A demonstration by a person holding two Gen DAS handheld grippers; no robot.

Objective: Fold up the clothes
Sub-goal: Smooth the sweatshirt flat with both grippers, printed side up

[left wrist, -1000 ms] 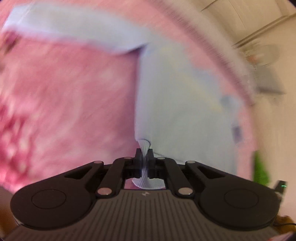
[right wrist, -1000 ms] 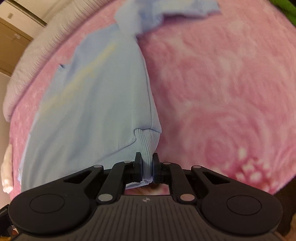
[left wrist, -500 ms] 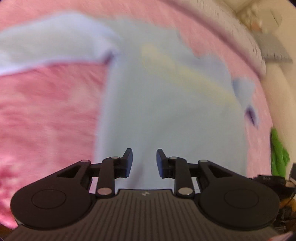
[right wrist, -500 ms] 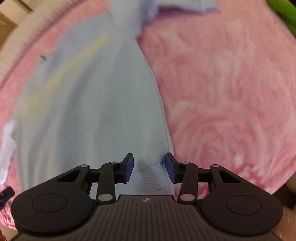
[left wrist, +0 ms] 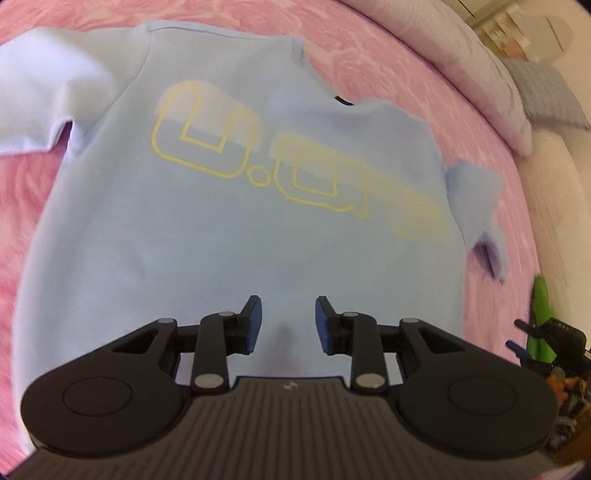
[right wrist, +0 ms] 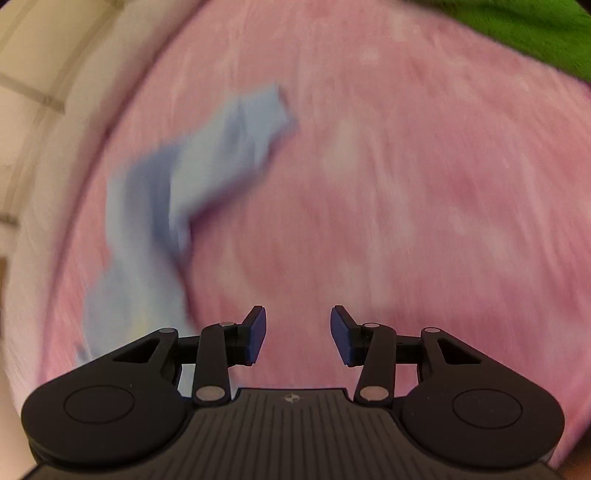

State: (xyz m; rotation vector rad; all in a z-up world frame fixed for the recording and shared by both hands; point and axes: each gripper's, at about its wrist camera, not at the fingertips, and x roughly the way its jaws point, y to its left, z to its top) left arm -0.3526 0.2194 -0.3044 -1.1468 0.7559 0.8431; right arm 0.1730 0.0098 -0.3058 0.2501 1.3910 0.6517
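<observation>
Your left gripper is released, jaws apart above the light blue sweatshirt, spread flat on the pink blanket. Your right gripper is also released, over blanket, sweatshirt blurred to its left.

**Cloth, plush and matt plastic**

A light blue sweatshirt of smooth, matt knit cloth is being shown, its yellow outlined lettering printed flat. It is being carried by a pink blanket of fuzzy, plush pile. The left gripper and right gripper are being seen in matt black plastic, ribbed on the body, with small shiny metal pins. A green fleecy cloth is being glimpsed.
</observation>
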